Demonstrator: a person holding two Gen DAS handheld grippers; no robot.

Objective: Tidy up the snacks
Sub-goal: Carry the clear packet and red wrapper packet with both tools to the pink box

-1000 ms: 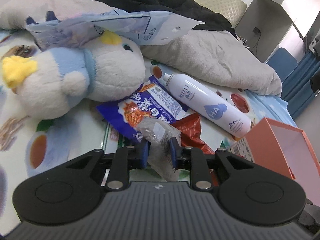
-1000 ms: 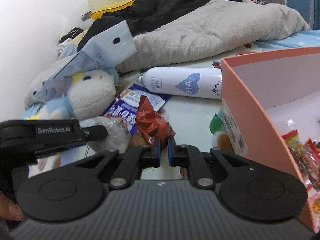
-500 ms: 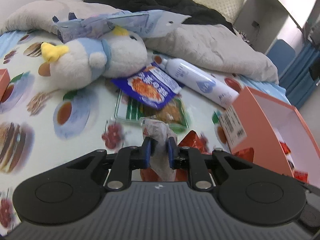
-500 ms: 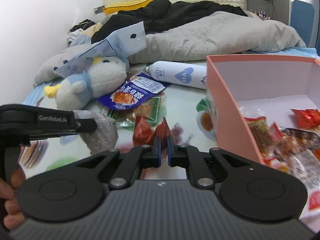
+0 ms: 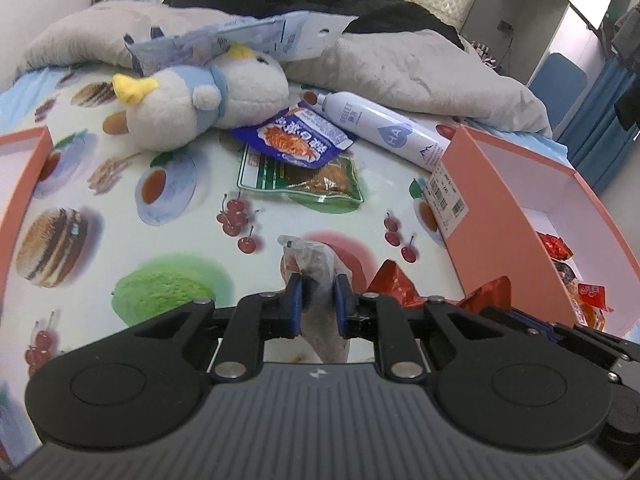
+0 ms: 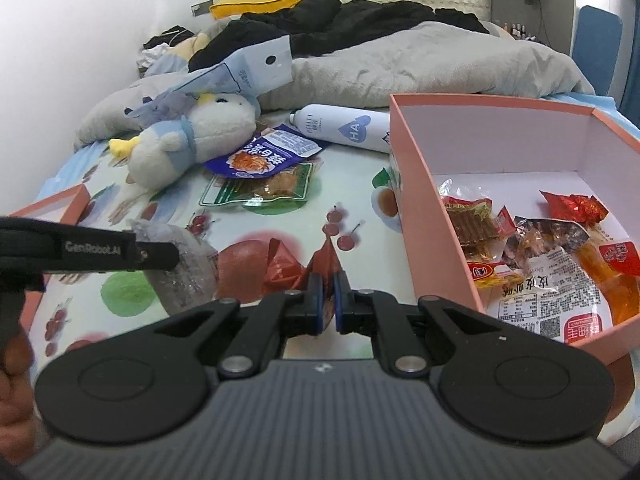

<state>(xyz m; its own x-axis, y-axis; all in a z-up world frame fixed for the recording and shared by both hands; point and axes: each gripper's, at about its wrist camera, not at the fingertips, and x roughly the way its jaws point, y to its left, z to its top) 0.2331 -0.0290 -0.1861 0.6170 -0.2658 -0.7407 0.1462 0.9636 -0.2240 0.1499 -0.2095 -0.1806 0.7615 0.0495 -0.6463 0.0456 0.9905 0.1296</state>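
Snacks: two are in hand, both lifted just above the bed sheet near its front edge. Left tool (image 5: pixel 316 300) is clamped on a clear crinkly snack pack (image 5: pixel 310 264), pads pinching it w/ the bag hanging through below; right tool (image 6: pixel 327 298) is pressed nearly together on a red foil snack (image 6: pixel 320 262) by a thin corner. Just to the right sits the pink box (image 6: pixel 424 216), open-topped, w/ several wrappers already on its floor, so prob. the drop-off spot. Best approach imo: carry each pack over the near wall high enough that the dangling bottom clears the rim, release only once fully inside; go one tool at a time since they're close together & could bump. Red foil grip is slim, so no jerks. Further back, mid-bed, a green-edged pack (image 5: pixel 298 172) lies under a blue noodle packet (image 5: pixel 294 142), both not yet collected. Beyond: plush bird (image 5: pixel 200 100) & white spray can (image 5: pixel 380 132), non-snacks, leave them.
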